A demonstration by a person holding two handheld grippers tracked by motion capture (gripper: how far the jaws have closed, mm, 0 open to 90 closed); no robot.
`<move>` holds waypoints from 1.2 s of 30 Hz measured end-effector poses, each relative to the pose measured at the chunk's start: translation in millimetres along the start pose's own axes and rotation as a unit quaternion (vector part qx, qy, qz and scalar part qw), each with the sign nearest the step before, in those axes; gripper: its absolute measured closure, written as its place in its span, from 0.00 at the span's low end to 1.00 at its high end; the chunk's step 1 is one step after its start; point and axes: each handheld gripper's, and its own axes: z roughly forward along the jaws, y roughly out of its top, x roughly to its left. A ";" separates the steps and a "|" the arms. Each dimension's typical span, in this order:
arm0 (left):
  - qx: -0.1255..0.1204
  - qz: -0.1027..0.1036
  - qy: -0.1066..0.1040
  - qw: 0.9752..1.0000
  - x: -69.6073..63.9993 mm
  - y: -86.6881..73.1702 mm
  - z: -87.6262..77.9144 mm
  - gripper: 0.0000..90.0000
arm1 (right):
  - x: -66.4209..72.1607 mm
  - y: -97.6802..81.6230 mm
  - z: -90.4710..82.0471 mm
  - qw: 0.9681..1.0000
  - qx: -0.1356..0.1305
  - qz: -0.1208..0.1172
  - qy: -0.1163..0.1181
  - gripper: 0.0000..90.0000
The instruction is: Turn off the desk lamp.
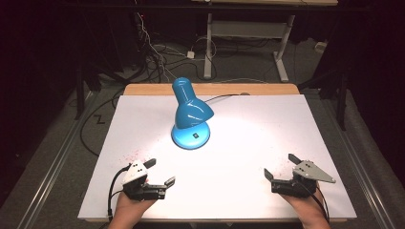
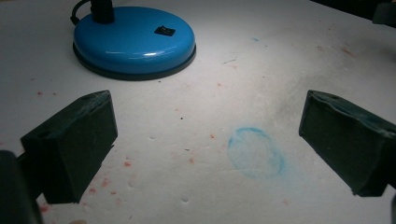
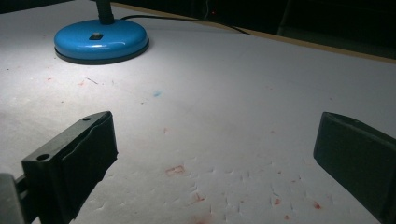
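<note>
Nearest, 2 grippers held low over white table (image 1: 267,129): left gripper (image 1: 160,172) and right gripper (image 1: 279,165), both spread wide, empty. Farther back, centre: blue desk lamp (image 1: 191,114), upright, lit, shade facing down.

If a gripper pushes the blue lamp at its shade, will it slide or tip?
The lamp probably tips before sliding: its shade sits high and leans off-centre. Its glossy round base looks wide and likely weighted, so a low push should slide it.
</note>
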 end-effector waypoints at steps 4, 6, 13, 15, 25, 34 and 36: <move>-0.001 -0.005 -0.004 1.000 1.3 0.3 -0.9 0.09 | -1.3 -0.2 -0.7 1.000 -0.001 0.001 -0.004 0.00; -0.003 -0.006 -0.012 1.000 2.3 0.0 -1.0 0.13 | -2.0 -0.7 -0.8 1.000 0.000 0.001 -0.005 0.00; 0.005 0.014 0.002 1.000 0.4 -1.4 1.6 0.24 | -1.9 -0.8 -1.1 1.000 -0.002 0.001 -0.004 0.00; 0.008 0.009 0.004 1.000 0.9 -1.3 2.7 0.27 | -1.7 -1.3 -0.5 1.000 0.000 0.002 -0.004 0.00; 0.017 -0.011 0.004 1.000 2.5 0.6 3.2 0.60 | -2.0 -3.7 -0.5 1.000 0.005 0.002 -0.001 0.00; 0.032 0.010 -0.008 0.999 -3.6 2.0 7.4 0.80 | -2.7 -3.4 -2.4 1.000 0.001 0.002 -0.002 0.00; 0.037 0.011 -0.015 0.999 -3.2 2.1 8.0 0.83 | -2.4 -2.9 -2.9 1.000 -0.001 0.003 -0.003 0.00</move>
